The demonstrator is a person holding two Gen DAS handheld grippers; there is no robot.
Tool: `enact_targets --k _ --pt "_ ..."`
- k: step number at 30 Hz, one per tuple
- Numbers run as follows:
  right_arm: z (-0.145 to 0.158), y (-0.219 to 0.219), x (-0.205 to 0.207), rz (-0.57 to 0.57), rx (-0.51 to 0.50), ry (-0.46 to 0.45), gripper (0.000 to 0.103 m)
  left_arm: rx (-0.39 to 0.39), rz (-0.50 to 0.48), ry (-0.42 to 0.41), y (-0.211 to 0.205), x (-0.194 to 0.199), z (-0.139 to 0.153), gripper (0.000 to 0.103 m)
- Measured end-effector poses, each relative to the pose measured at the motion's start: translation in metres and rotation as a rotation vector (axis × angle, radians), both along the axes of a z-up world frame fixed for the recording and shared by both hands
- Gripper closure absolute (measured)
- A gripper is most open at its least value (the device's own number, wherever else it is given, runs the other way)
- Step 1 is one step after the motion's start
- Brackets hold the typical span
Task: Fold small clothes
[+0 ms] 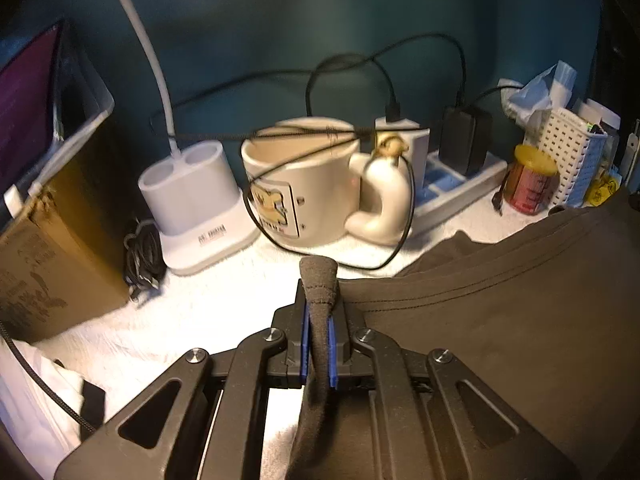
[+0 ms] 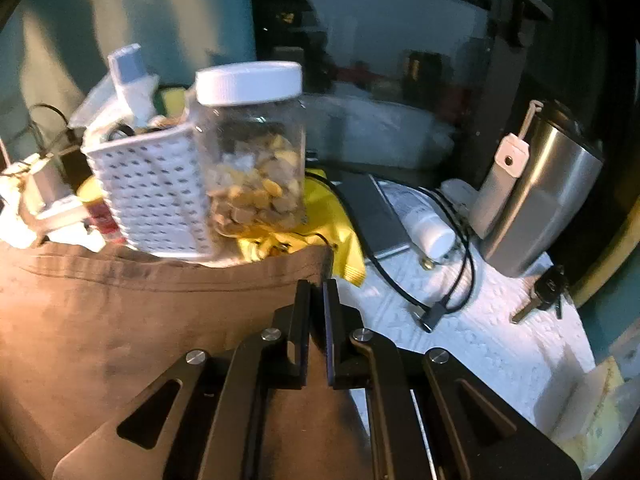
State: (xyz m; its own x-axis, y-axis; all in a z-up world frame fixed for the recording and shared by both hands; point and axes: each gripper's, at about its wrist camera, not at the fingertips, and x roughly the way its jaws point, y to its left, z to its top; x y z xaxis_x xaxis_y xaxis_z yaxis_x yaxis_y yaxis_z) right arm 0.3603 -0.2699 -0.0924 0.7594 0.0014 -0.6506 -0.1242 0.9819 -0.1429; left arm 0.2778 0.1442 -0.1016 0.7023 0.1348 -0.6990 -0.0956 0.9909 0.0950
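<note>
A brown garment (image 1: 500,320) lies on the white towel-covered table (image 1: 160,328), stretched between both grippers. My left gripper (image 1: 319,280) is shut on the garment's left corner, which bunches up between the blue pads. In the right wrist view the same garment (image 2: 120,320) spreads to the left, its stitched hem running across. My right gripper (image 2: 318,288) is shut on the garment's right corner, just in front of the yellow packet.
Behind the left gripper stand a cream mug (image 1: 304,184), a white lamp base (image 1: 196,208), a cardboard box (image 1: 52,240), a power strip (image 1: 452,184) and loose cables. Near the right gripper are a white basket (image 2: 152,196), a snack jar (image 2: 252,152), a yellow packet (image 2: 332,224), a steel tumbler (image 2: 536,192) and keys (image 2: 544,292).
</note>
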Motion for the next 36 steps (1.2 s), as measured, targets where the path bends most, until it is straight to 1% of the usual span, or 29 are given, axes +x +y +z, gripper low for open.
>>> enact_targets --k 5,7,8,9,10,12,14,25,36 --pt "-0.006 -0.005 0.004 -0.050 -0.025 0.036 0.097 -0.017 0.021 0.034 0.005 0.001 -0.005 0.096" --pt "-0.005 -0.008 0.004 -0.058 -0.023 0.044 0.097 -0.013 0.033 0.050 0.007 0.001 -0.007 0.092" --pt "-0.004 -0.009 0.004 -0.061 -0.020 0.047 0.094 -0.008 0.043 0.054 0.008 0.001 -0.008 0.087" --pt "-0.004 -0.010 0.002 -0.062 -0.018 0.051 0.087 -0.006 0.054 0.055 0.010 0.000 -0.007 0.080" --pt "-0.003 -0.011 0.001 -0.060 -0.016 0.051 0.078 -0.009 0.064 0.054 0.012 -0.002 -0.007 0.076" --pt "-0.001 -0.013 -0.003 -0.052 -0.004 0.048 0.071 -0.016 0.080 0.044 0.015 -0.006 -0.005 0.058" --pt "0.000 -0.017 -0.006 -0.050 0.006 0.051 0.071 -0.026 0.094 0.027 0.018 -0.013 0.000 0.052" --pt "0.011 -0.022 -0.049 -0.063 0.011 0.043 0.071 -0.069 0.071 -0.004 0.009 -0.049 0.015 0.052" --pt "0.023 -0.027 -0.091 -0.071 0.023 0.027 0.071 -0.107 0.055 -0.017 -0.002 -0.092 0.023 0.052"
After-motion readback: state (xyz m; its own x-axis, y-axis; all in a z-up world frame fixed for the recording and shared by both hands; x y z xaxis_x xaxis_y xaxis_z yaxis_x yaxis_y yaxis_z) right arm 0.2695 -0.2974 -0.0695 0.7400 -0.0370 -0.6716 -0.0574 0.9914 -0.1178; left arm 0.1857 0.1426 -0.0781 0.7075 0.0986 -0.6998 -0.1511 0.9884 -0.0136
